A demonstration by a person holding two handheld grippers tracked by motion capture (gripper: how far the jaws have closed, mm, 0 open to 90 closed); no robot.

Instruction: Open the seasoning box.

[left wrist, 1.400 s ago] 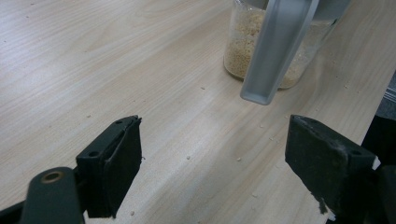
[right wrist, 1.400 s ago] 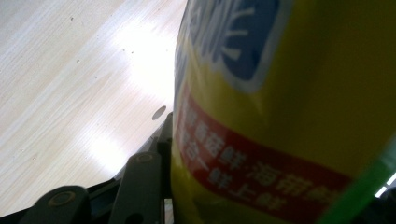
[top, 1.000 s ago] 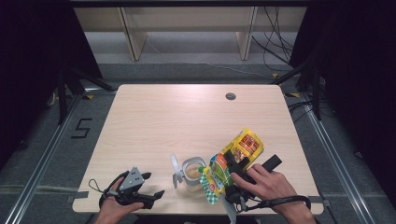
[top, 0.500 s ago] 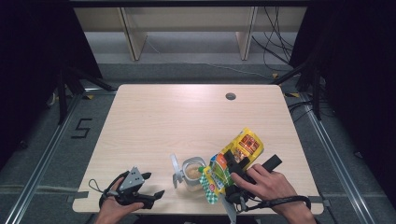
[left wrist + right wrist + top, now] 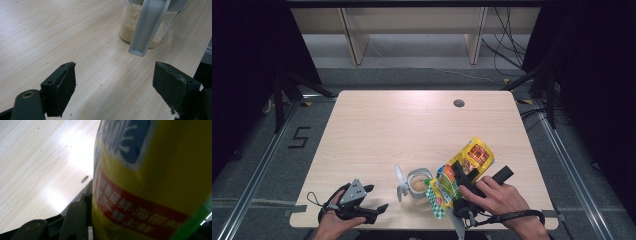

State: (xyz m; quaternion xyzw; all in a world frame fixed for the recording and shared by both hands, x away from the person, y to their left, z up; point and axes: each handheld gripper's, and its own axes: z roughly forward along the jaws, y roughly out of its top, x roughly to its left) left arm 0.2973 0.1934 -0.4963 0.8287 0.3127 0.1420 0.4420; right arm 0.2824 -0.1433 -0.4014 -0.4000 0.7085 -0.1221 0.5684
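A clear jar [image 5: 418, 185] holding beige grains stands near the table's front edge, its grey hinged lid [image 5: 400, 181] swung open to the left. In the left gripper view the jar [image 5: 130, 23] and its lid [image 5: 147, 27] rise just beyond the jaws. My left gripper [image 5: 379, 208] rests open on the table at the front left, nothing between its fingers [image 5: 61, 88]. My right gripper [image 5: 464, 177] is shut on a yellow snack bag [image 5: 464, 165], tilted with its lower end beside the jar's mouth. The bag [image 5: 155, 182] covers most of the right gripper view.
The wooden table [image 5: 412, 125] has a round cable hole [image 5: 459, 103] at the back right. Crumbs lie scattered on the wood near the jar [image 5: 100, 84]. Dark floor and cables surround the table.
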